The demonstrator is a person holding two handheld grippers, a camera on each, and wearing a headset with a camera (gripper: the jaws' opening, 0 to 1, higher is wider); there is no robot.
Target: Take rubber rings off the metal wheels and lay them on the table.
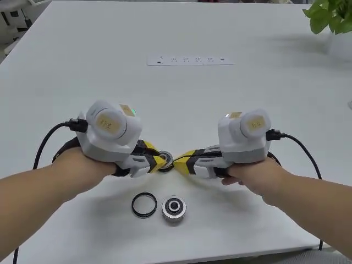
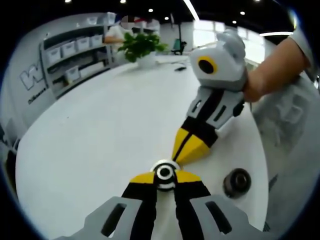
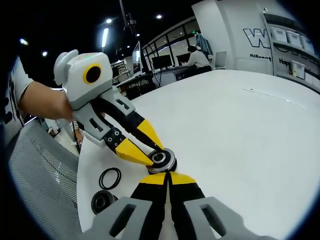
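Two handheld grippers meet tip to tip over the near middle of the white counter [image 1: 236, 104], each held in one of the person's hands.

1. Left gripper [image 1: 159, 161]: fingers pinch a metal wheel, one yellow tip on each side of it. A black cable [image 1: 47, 144] trails from its body.

2. Held wheel [image 1: 166, 160]: silver with a dark centre, lodged between the two grippers. In the right gripper view its face is turned up and towards the camera.

3. Right gripper [image 1: 177, 161]: fingers pressed together with a thin seam between them, the tips touching the rim of the held wheel. Whether any rubber is caught between them cannot be told.

4. Loose rubber ring [image 1: 132, 205]: black and thin, lying flat on the counter nearer the person than the grippers.

5. Second wheel [image 1: 174, 208]: lies flat just beside the loose rubber ring, on its right in the head view, apart from both grippers.

6. Power strip [image 1: 190, 60]: white, on the far side of the counter, well apart from the work.

7. Potted plant [image 1: 329, 15]: green leaves at the far right corner.
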